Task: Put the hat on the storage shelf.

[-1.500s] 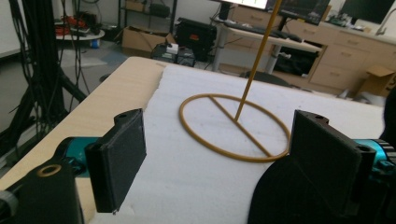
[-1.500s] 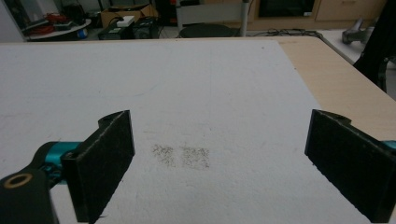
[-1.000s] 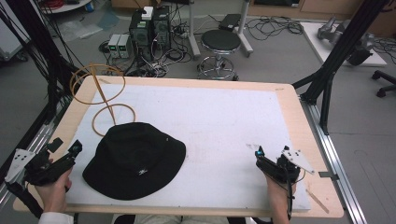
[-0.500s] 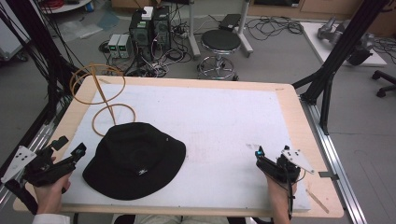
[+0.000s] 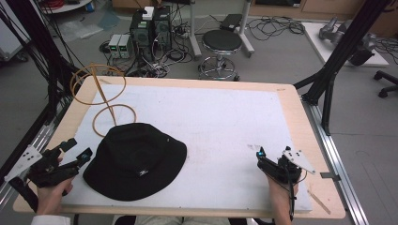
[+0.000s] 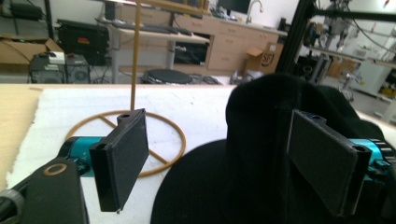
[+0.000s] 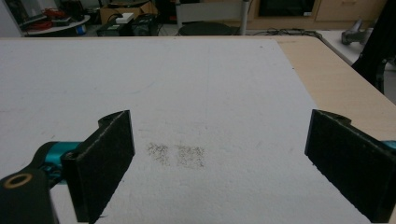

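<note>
A black bucket hat (image 5: 136, 161) lies crown up on the white mat (image 5: 211, 122), front left of the table. Just behind it stands a wooden hat stand (image 5: 109, 101) with a ring base, a thin pole and a ring on top. My left gripper (image 5: 79, 150) is open at the hat's left brim, apart from it. In the left gripper view the hat (image 6: 261, 140) rises ahead between my left gripper's (image 6: 222, 161) jaws, nearer the right one, with the stand (image 6: 135, 60) beyond. My right gripper (image 5: 259, 159) rests open at the front right, and between its jaws (image 7: 224, 163) is bare mat.
The mat covers most of a wooden table (image 5: 305, 122) with bare wood strips at the left and right edges. A faint grey smudge (image 7: 176, 154) marks the mat ahead of the right gripper. A stool (image 5: 224, 44) and black frame posts (image 5: 328, 70) stand beyond the table.
My left gripper has crept a little to the right, closer to the hat's brim. The right gripper and the hat have stayed where they were.
</note>
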